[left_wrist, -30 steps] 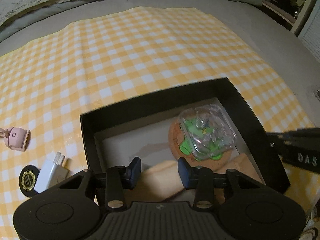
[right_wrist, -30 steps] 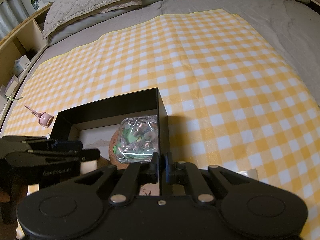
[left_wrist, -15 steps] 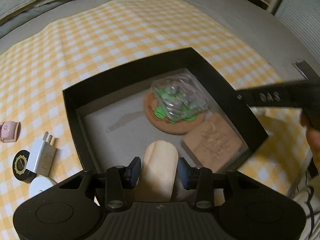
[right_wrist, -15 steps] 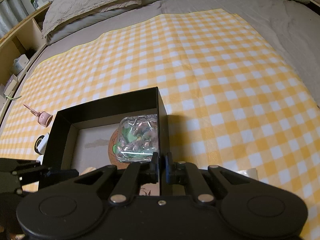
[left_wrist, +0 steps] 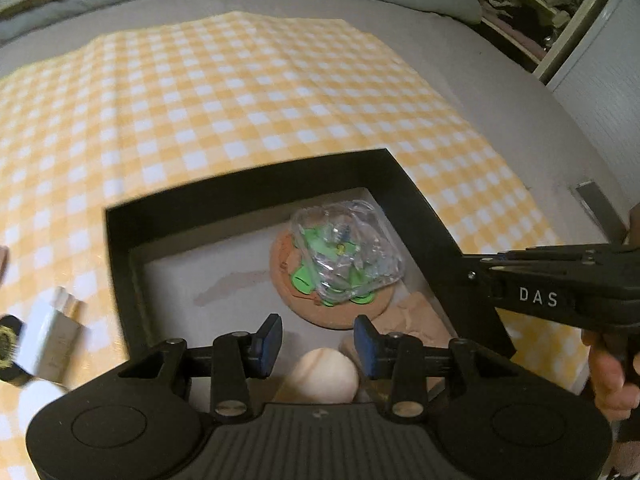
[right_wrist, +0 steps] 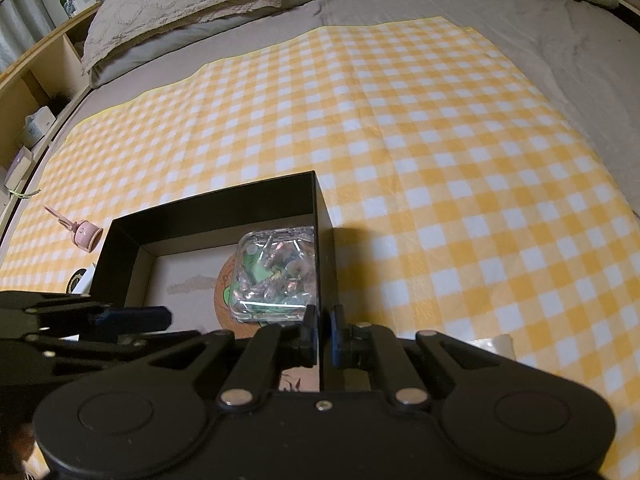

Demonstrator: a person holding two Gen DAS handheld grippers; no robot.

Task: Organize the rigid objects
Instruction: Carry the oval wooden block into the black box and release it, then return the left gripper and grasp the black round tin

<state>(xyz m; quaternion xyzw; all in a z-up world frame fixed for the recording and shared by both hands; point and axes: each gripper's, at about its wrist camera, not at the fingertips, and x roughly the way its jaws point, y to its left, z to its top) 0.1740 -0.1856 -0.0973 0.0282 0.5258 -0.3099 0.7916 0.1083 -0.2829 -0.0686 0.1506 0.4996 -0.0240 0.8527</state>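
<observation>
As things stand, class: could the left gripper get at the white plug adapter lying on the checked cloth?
Probably not directly. The left gripper has a pale wooden piece between its jaws, which have just been closing, inside the black box; the white plug adapter lies beyond that wall.

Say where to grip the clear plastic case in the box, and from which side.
Grip the clear plastic case across its opposite flat sides, coming from above. It rests on the round coaster, close to the black box wall, so a sideways approach looks blocked; rounded corners may slip.
</observation>
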